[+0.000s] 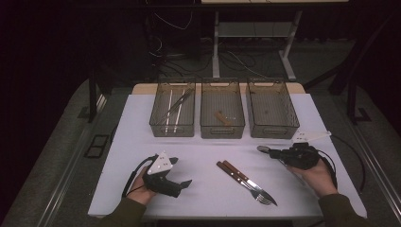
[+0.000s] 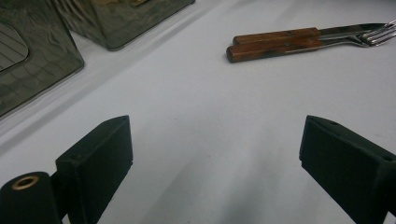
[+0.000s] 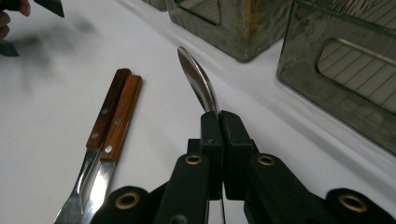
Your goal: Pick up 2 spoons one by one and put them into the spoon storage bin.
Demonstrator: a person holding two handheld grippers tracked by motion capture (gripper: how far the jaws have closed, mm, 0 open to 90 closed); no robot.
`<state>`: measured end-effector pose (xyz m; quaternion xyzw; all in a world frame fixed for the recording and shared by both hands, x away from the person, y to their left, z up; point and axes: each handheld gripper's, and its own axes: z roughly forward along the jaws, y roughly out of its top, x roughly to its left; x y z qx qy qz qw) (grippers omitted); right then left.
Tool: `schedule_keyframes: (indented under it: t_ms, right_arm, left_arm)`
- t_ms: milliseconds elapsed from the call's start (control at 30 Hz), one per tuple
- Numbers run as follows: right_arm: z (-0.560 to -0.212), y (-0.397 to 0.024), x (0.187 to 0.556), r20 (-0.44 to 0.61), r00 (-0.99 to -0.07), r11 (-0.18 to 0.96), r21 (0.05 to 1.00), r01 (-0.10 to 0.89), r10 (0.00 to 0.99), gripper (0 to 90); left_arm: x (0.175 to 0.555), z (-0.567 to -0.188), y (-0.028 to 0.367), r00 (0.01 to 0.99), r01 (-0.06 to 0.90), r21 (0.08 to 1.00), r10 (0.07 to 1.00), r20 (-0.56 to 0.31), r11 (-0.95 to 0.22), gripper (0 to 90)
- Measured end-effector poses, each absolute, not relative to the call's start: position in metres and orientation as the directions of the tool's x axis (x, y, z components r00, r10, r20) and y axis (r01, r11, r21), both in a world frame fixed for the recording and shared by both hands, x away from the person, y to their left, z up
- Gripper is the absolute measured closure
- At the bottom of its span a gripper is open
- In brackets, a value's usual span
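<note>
Clearly, the right gripper [image 3: 219, 122] was clamped tight on a shiny spoon [image 3: 196, 80], with its jaws pressed together on the thin handle. It held the spoon low over the white table [image 1: 203, 151], on the right side, just near the right bin [image 1: 271, 109]. I think the spoon was held by its handle so the bowl end could go into a bin first. The left gripper [image 1: 182, 183] rested on the left side of the table with its jaws wide apart and nothing between them, maybe waiting its turn. A knife [image 1: 247, 179] and a fork [image 1: 239, 182] with brown wooden handles lay side by side, touching, in the middle near the person. Far across stood three see-through bins in a row. The left bin [image 1: 172, 109] held long thin sticks. The middle bin [image 1: 222, 109] held something small and brown, too dim to make out. Most of the spoon's handle was hidden inside the jaws.
</note>
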<state>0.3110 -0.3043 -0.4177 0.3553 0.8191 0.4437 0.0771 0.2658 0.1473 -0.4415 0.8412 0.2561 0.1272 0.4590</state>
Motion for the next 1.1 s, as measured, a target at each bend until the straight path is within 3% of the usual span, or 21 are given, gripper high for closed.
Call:
schedule_keyframes:
  t_ms: [633, 1100]
  right_arm:
    - [-0.393, -0.284, 0.333, 0.189, -0.682, 0.269, 0.82, 0.505, 0.706, 89.1]
    - [-0.375, -0.255, 0.37, 0.202, -0.655, 0.21, 0.844, 0.493, 0.728, 89.2]
  left_arm:
    - [0.266, -0.442, 0.147, 0.843, 0.308, 0.832, 0.538, -0.014, -0.461, 8.4]
    - [0.266, -0.442, 0.147, 0.844, 0.306, 0.836, 0.535, -0.018, -0.455, 8.5]
